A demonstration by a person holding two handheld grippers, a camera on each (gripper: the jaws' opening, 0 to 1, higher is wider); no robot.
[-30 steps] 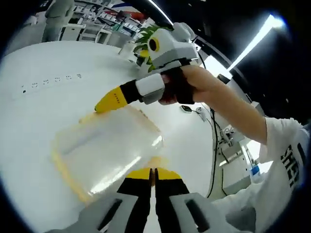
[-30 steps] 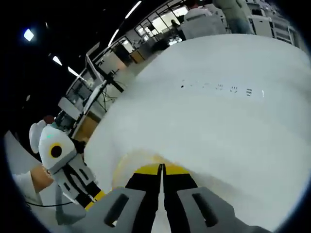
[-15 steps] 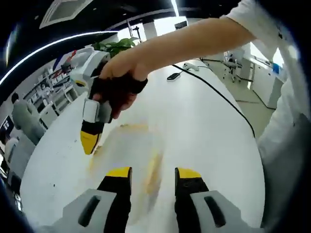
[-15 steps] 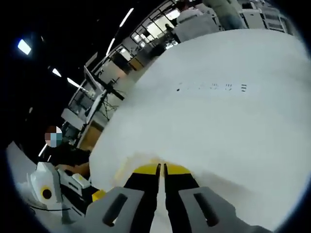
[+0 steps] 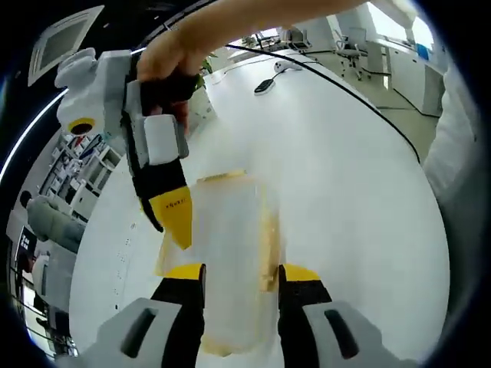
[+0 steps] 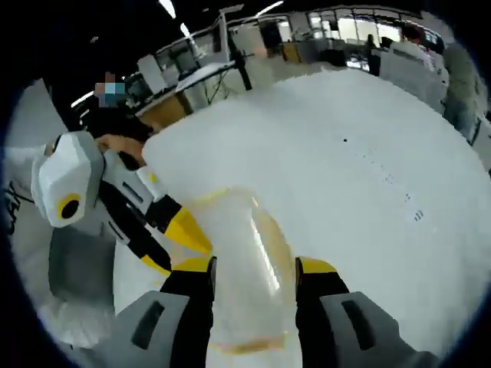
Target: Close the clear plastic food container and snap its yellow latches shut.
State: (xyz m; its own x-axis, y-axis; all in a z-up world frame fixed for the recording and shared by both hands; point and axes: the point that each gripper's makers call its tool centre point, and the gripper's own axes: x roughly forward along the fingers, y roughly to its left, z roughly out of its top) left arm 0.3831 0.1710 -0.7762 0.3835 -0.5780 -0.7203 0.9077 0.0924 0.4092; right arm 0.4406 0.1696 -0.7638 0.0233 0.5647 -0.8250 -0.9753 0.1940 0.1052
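Note:
The clear plastic container [image 5: 230, 238] with yellow latches [image 5: 268, 234] lies on the white table [image 5: 353, 192]. My left gripper [image 5: 242, 277] is open, one jaw on each side of the container's near end. My right gripper [image 6: 253, 267] is open too and straddles the container [image 6: 238, 238] from the opposite end. In the left gripper view, the right gripper [image 5: 165, 199] comes down from the upper left in a person's hand [image 5: 165, 61], its yellow tip at the container's left edge. The left gripper [image 6: 180, 230] enters the right gripper view from the left. Whether any jaw touches the box is unclear.
A black cable [image 5: 345, 88] and a small dark device [image 5: 265, 86] lie on the far part of the table. A row of small sockets [image 6: 410, 211] sits in the tabletop to the right. Desks and chairs [image 6: 414, 69] stand beyond the table edge.
Both grippers went from shut to open, the left one first and the right one in the last half second. Both views swung to look along the container.

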